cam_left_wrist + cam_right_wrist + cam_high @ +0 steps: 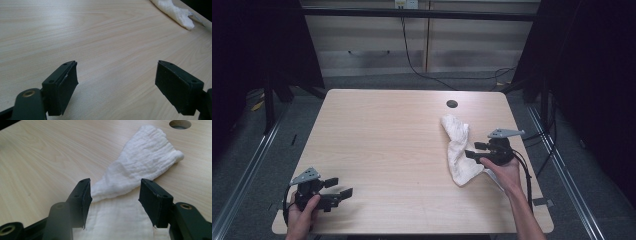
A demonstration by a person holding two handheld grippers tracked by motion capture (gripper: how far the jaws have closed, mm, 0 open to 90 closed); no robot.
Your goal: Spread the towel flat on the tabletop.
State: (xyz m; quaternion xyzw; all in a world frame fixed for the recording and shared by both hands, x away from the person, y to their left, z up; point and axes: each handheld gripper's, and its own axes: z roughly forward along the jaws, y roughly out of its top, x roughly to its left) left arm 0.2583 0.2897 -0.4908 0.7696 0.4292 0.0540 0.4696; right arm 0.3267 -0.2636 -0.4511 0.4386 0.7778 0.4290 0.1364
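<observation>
White crumpled cloth (pixel 458 150) lies on the right half of the wooden worktop (pixel 387 145), below a round cable hole (pixel 452 104). Right claw (pixel 475 150) open, jaws astride the cloth. Left claw (pixel 339 187) open, empty, near-left corner

No lettering, label or number can be read — anywhere — on anything here

A crumpled white cloth (pixel 458 150) lies on the light wooden desk (pixel 387 140) toward three o'clock. A round cable hole (pixel 452 104) sits just beyond it, toward one o'clock. The right tongs (pixel 475 150) meet the cloth's right side; the left tongs (pixel 339 188) rest at seven o'clock, well apart.
</observation>
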